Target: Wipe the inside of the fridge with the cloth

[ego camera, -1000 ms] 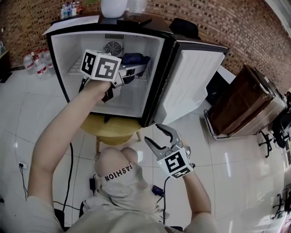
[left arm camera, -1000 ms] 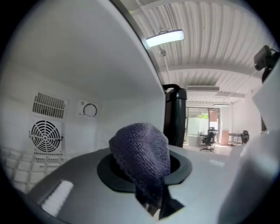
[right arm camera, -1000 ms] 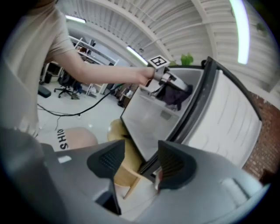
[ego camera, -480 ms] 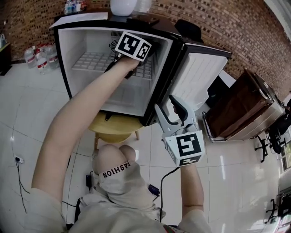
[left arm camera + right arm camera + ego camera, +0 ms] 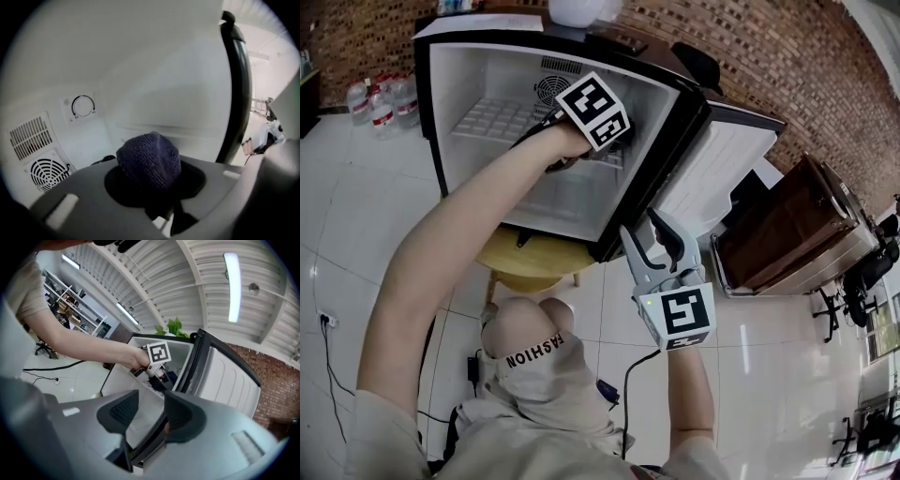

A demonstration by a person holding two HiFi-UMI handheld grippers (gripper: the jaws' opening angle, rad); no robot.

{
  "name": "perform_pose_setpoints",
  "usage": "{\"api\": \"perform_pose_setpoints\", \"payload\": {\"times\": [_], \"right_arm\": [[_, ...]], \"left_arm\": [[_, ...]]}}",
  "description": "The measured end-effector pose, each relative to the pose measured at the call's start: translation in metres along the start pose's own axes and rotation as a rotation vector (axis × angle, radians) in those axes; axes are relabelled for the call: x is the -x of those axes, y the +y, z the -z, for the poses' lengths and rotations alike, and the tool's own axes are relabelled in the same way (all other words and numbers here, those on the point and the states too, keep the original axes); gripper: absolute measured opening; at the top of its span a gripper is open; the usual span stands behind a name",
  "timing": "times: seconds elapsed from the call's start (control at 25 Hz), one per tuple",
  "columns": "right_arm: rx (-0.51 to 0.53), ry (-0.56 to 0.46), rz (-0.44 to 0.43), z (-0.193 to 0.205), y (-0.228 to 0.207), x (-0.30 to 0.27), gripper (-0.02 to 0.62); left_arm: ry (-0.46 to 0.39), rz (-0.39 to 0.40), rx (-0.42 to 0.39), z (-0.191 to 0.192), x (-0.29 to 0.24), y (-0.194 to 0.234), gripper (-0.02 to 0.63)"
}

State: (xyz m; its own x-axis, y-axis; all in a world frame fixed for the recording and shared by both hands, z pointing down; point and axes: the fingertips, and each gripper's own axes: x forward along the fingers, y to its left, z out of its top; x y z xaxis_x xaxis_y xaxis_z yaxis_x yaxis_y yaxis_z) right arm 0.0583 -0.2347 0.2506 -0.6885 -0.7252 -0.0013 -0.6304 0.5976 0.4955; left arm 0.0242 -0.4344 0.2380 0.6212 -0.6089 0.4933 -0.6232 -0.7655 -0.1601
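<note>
Both tips of the left gripper vanish under the dark cloth it clamps inside the fridge; the right gripper, jaws apart but just closing, holds nothing.

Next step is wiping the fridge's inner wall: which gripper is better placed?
Left. The left gripper is shut on the cloth and sits inside the fridge, facing its white wall. The right gripper is outside near the door, its jaws apart and gripping nothing, though they have just been closing.
</note>
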Motion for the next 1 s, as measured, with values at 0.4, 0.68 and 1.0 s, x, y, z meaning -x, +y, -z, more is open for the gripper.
{"api": "perform_pose_setpoints", "payload": {"times": [0.4,0.68,1.0], "right_arm": [[-0.026,0.045,-0.054,0.026,0.025,0.005,0.173],[-0.024,0.098,-0.069,0.046,0.033,0.017,0.173],[0.024,0.115,-0.181,0.045,0.069,0.006,0.173]], "left_arm": [[-0.059,0.132,-0.164,0.041,0.073,-0.109,0.126],[-0.174,-0.065,-0.059,0.136,0.011,-0.070,0.135],[-0.447,-0.236,0.136,0.113,-0.057,0.014,0.135]]}}
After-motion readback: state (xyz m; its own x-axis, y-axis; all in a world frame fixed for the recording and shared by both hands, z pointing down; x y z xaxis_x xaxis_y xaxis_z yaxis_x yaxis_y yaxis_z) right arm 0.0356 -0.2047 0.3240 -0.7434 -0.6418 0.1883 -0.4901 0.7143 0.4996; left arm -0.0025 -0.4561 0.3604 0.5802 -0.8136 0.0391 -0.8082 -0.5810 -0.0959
